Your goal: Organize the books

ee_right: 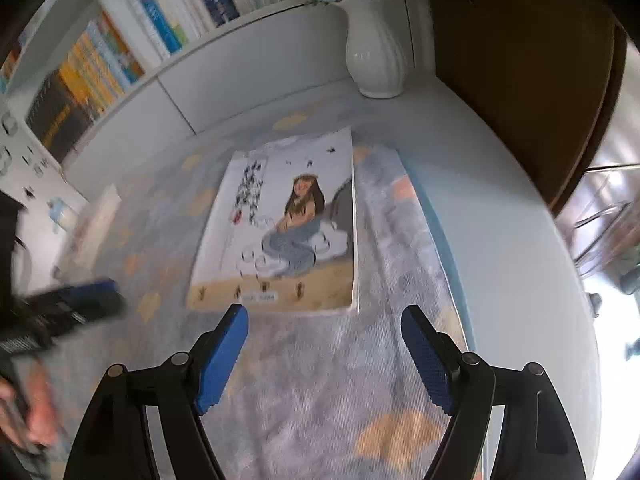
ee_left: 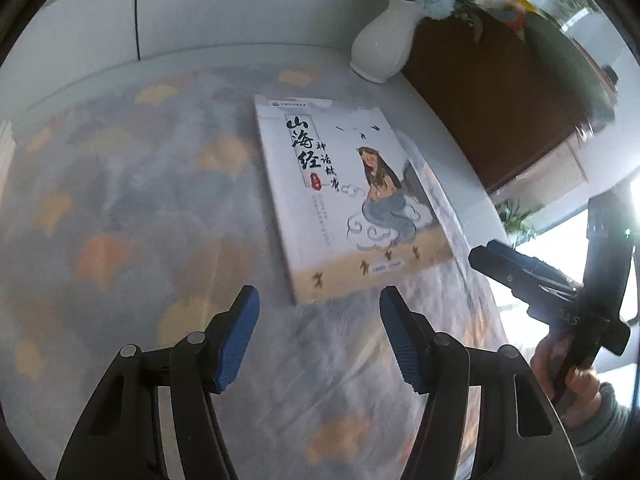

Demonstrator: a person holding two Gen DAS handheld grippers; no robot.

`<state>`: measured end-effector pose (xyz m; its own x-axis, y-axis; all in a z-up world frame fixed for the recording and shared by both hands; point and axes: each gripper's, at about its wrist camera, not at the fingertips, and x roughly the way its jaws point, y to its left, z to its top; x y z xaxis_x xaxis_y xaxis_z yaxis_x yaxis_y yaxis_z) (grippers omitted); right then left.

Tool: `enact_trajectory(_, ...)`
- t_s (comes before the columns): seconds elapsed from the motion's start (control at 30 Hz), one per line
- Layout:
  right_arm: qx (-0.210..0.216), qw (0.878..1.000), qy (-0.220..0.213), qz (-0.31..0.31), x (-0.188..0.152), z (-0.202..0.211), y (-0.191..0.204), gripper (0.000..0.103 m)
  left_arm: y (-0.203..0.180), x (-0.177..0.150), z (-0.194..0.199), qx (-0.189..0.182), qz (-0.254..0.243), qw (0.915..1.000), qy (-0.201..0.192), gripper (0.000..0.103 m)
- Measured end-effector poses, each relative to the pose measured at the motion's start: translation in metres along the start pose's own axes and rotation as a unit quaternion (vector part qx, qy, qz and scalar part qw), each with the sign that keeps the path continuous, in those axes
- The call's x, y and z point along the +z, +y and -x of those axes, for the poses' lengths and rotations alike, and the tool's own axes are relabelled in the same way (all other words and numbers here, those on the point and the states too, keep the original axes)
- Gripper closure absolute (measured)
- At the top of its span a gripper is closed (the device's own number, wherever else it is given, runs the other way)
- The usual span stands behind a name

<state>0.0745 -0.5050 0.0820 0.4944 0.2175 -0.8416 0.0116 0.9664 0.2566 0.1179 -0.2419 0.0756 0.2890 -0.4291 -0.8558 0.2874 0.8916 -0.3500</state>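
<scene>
Blue-padded, the left hand-held gripper (ee_left: 319, 300) hangs parted and empty near the book (ee_left: 344, 196) lying flat on the table (ee_left: 448, 128), while the right hand-held gripper (ee_right: 325, 320), equally wide and empty, risks merely skidding the thin cover.

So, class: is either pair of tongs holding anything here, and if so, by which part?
Nothing is held. The left tongs and right tongs both stand open above the cloth, short of the book, which lies flat and untouched.
</scene>
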Motion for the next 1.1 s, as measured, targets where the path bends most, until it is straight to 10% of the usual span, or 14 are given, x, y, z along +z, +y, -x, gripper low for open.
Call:
enact_trajectory(0.23, 0.030, 0.999, 0.022, -0.033, 0.019, -0.040, -0.015, 0.044, 0.008, 0.011, -0.025, -0.011, 0.044, 0.9988, -0.019, 0.054)
enact_trajectory(0.33, 0.026, 0.999, 0.030, -0.013, 0.026, -0.053, -0.010, 0.044, 0.009, 0.013, -0.039, -0.021, 0.050, 0.9985, -0.005, 0.075)
enact_trajectory(0.6, 0.014, 0.999, 0.025, 0.030, 0.033, -0.076, -0.003, 0.069, 0.027, 0.012, -0.059, -0.040, 0.102, 0.9939, 0.007, 0.073)
enact_trajectory(1.1, 0.019, 0.998, 0.043, 0.049, 0.008, -0.059, -0.011, 0.070, 0.015, -0.014, -0.050, -0.118, 0.077, 0.9887, 0.051, 0.069)
